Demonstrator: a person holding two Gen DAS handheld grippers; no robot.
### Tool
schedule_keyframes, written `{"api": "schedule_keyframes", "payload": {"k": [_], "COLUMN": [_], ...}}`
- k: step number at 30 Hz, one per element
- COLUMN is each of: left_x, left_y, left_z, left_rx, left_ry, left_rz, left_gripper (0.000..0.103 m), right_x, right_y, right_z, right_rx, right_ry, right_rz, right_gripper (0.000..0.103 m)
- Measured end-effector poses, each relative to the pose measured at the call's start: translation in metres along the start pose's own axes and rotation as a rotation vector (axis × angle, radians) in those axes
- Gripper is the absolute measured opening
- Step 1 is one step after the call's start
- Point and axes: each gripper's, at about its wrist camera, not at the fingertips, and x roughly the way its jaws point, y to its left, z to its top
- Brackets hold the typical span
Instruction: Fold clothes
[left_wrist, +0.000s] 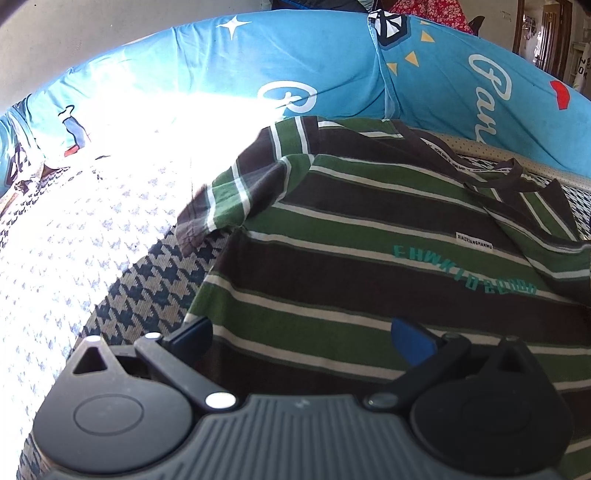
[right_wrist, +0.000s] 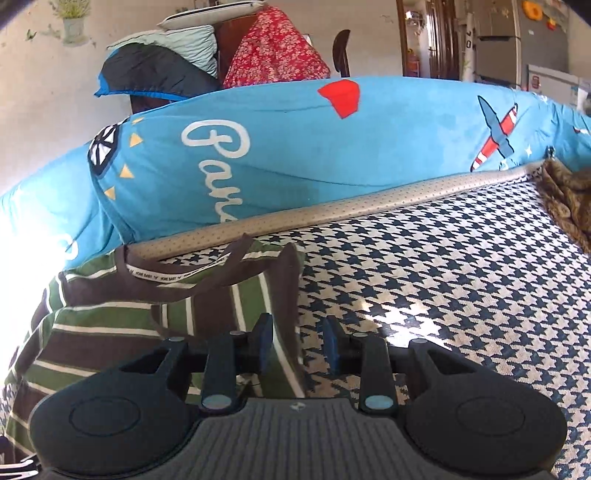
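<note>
Striped shirt (left_wrist: 369, 266), houndstooth cover (right_wrist: 461, 280), blue quilt (right_wrist: 295, 147) behind

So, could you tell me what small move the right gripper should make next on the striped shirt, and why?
Probably close the right gripper on the striped shirt. Its jaws are open and straddle the shirt's right edge, which runs up between them over the houndstooth cover, so nothing is held yet. The left gripper is also open over the shirt's lower part, gripping nothing that I can see.
</note>
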Motion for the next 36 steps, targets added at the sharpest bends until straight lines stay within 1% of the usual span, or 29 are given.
{"api": "schedule_keyframes", "payload": {"k": [3, 8, 10, 12, 13, 16, 18, 22, 24, 26, 28, 31, 32, 34, 35, 36], "left_x": [0.002, 0.005, 0.006, 0.007, 0.007, 0.007, 0.007, 0.005, 0.006, 0.007, 0.007, 0.007, 0.008, 0.009, 0.009, 0.009], "left_y": [0.000, -0.003, -0.002, -0.001, -0.001, -0.001, 0.000, 0.003, 0.005, 0.008, 0.008, 0.009, 0.009, 0.010, 0.011, 0.012], "left_z": [0.000, -0.002, -0.002, -0.001, -0.001, -0.001, -0.001, 0.001, 0.003, 0.003, 0.004, 0.005, 0.006, 0.007, 0.008, 0.009], "left_rx": [0.005, 0.019, 0.019, 0.018, 0.017, 0.015, 0.013, 0.001, -0.009, -0.018, -0.020, -0.021, -0.022, -0.024, -0.026, -0.031], "left_ry": [0.012, 0.029, 0.032, 0.032, 0.031, 0.031, 0.030, 0.019, 0.021, 0.026, 0.028, 0.031, 0.033, 0.035, 0.034, 0.033], "left_rz": [0.005, 0.008, 0.006, 0.007, 0.007, 0.007, 0.009, 0.015, 0.014, 0.011, 0.011, 0.014, 0.016, 0.021, 0.027, 0.031], "left_gripper": [0.103, 0.103, 0.103, 0.103, 0.103, 0.103, 0.103, 0.103, 0.103, 0.103, 0.103, 0.103, 0.103, 0.103, 0.103, 0.103], "right_x": [-0.004, -0.004, -0.004, -0.003, -0.002, 0.002, 0.004, 0.002, 0.000, -0.004, -0.008, -0.012, -0.011, -0.006, -0.003, 0.001], "right_y": [-0.004, 0.013, 0.017, 0.017, 0.017, 0.017, 0.023, 0.040, 0.049, 0.055, 0.058, 0.060, 0.059, 0.058, 0.057, 0.056], "right_z": [0.001, -0.006, -0.008, -0.009, -0.010, -0.014, -0.019, -0.031, -0.037, -0.041, -0.042, -0.041, -0.039, -0.038, -0.038, -0.040], "right_rx": [-0.017, -0.105, -0.119, -0.098, -0.084, -0.058, -0.081, -0.180, -0.239, -0.271, -0.283, -0.278, -0.266, -0.234, -0.222, -0.216], "right_ry": [-0.006, 0.012, 0.014, 0.022, 0.033, 0.089, 0.135, 0.230, 0.266, 0.283, 0.271, 0.237, 0.227, 0.234, 0.245, 0.259], "right_rz": [0.023, 0.080, 0.064, 0.035, 0.038, 0.113, 0.192, 0.366, 0.424, 0.456, 0.452, 0.413, 0.387, 0.309, 0.273, 0.244], "right_gripper": [0.028, 0.028, 0.028, 0.028, 0.028, 0.028, 0.028, 0.029, 0.029, 0.030, 0.036, 0.041, 0.046, 0.065, 0.069, 0.069]}}
